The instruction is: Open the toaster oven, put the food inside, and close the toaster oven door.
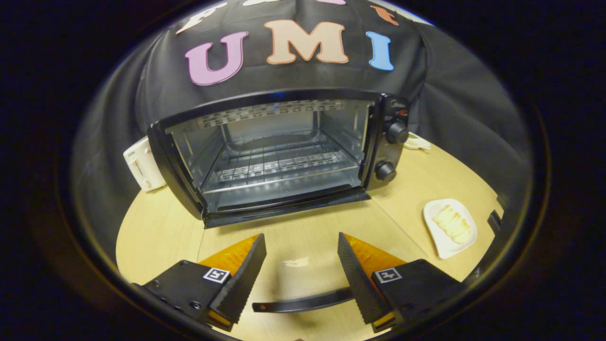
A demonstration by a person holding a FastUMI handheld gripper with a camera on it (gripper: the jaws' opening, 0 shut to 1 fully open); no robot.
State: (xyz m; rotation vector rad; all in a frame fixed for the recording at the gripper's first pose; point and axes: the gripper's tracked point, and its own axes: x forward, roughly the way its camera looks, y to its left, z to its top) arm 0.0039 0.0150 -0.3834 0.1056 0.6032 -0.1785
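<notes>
The toaster oven (279,151) stood on the worktop (416,184) beyond the gripper (301,246), its glass door swung down flat toward the fingers, with the door's dark handle (303,302) lying between them. The wire rack (279,163) inside was bare. The fingers stood apart, gripping nothing. Open worktop lay on the oven's knob side, where a white plate (450,228) of pale food (453,222) sat near the worktop's edge. A white appliance (142,163) stood just beside the oven's other side.

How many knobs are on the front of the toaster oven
2. The upper knob and the lower knob sit one above the other on the toaster oven panel, right of its open cavity, beyond the open gripper.
</notes>
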